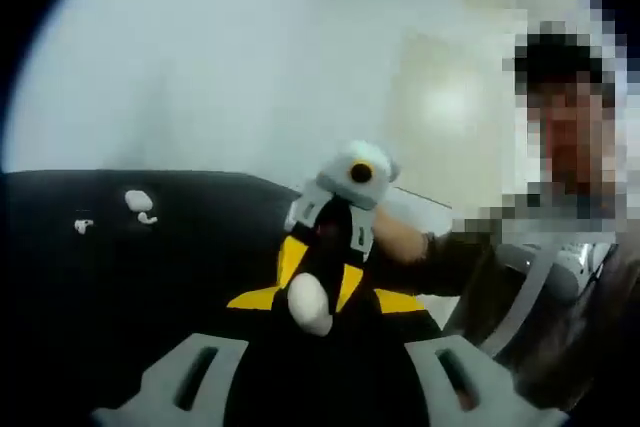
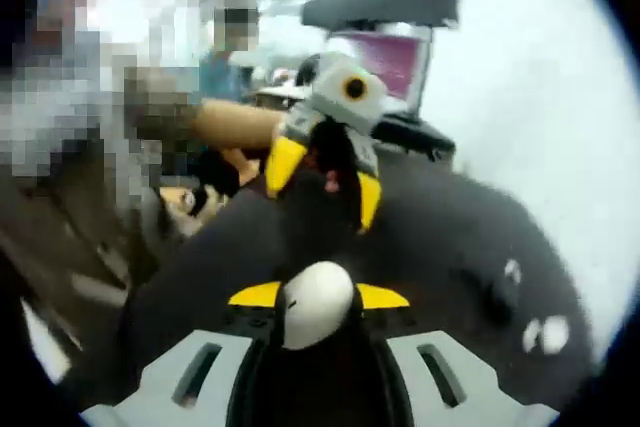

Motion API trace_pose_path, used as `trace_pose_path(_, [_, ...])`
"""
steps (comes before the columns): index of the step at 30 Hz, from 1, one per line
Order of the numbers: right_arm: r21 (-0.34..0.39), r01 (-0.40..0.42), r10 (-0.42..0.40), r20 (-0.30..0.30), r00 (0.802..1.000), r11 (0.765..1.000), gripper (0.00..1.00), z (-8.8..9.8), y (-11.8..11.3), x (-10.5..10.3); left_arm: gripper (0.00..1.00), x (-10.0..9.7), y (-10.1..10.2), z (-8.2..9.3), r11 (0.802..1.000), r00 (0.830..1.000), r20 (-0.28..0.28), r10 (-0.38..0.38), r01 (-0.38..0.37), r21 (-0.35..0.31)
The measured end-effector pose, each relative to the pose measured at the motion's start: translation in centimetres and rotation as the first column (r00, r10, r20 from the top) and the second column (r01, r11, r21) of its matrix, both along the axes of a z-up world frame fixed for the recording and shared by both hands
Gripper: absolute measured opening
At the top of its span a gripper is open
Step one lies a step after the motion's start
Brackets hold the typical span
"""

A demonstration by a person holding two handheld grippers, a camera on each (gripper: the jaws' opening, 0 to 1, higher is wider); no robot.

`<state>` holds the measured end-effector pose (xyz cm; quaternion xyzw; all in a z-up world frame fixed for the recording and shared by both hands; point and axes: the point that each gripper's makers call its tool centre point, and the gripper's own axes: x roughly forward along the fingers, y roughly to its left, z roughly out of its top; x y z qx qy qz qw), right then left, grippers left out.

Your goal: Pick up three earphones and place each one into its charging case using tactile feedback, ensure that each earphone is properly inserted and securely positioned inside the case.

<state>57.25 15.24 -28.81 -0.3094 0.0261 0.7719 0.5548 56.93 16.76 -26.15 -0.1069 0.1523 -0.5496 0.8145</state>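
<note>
White, smooth, egg-shaped plastic piece (image 2: 316,305): clamped between the yellow tips of the right gripper (image 2: 320,295), raised above the surface. Cannot tell whether earphone or charging case. In the left gripper view, same white piece (image 1: 308,305) at the tip end of the right gripper (image 1: 320,282), which enters from the right and points toward the camera.

Left gripper (image 1: 327,298): yellow tips spread wide, one on each side of the white piece, apart from it; nothing clamped. In the right gripper view, left gripper (image 2: 325,182) beyond the white piece, jaws parted.

Further small white earphone parts (image 1: 138,201) lying on the black matte tabletop (image 1: 60,287), well apart from both grippers; the same group (image 2: 545,335) near the tabletop's edge in the right gripper view. Too small and blurred to sort into earphones and cases.

Room: pale plain wall (image 1: 220,57) behind the table. Open laptop with pinkish screen (image 2: 395,62) at the far side of the table; screen content too blurred to read. Person's dark sleeve (image 1: 425,252) behind the right gripper.
</note>
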Motion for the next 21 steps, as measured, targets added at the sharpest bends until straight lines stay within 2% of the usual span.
trace_pose_path(2, [-0.012,-0.018,0.020,0.105,0.994,1.000,0.27,0.2,-0.1,-0.6,0.32,-0.4,-0.4,-0.7,0.999,1.000,-0.005,0.000,0.001,0.035])
trace_pose_path(3, [-0.022,-0.019,0.022,0.137,0.990,1.000,0.27,0.2,-0.2,-0.9,0.32,-0.5,-0.4,-1.5,0.996,1.000,0.002,0.001,-0.001,0.085])
trace_pose_path(4, [-0.024,-0.013,0.017,0.142,0.990,1.000,0.26,0.3,-0.3,-1.0,0.32,-0.5,-0.3,-2.0,0.994,1.000,0.008,0.005,-0.006,0.112])
trace_pose_path(8, [-0.006,0.019,-0.019,0.127,0.992,1.000,0.24,0.6,-1.2,-1.1,0.30,0.0,-0.3,-3.5,0.980,0.999,0.024,0.037,-0.041,0.192])
trace_pose_path(11, [0.013,0.087,-0.087,0.044,0.995,0.996,0.23,0.7,-2.5,-0.3,0.31,-0.2,-1.4,-4.3,0.966,0.997,0.076,-0.002,-0.017,0.259])
trace_pose_path(13, [0.010,0.099,-0.099,0.035,0.994,0.995,0.22,0.8,-3.3,-0.1,0.31,-0.3,-2.6,-4.5,0.965,0.997,0.070,-0.034,0.014,0.261])
trace_pose_path(21, [-0.017,0.168,-0.168,0.026,0.985,0.986,0.21,0.1,-6.0,0.3,0.30,1.0,-5.1,-4.7,0.960,0.992,0.112,-0.059,0.026,0.277])
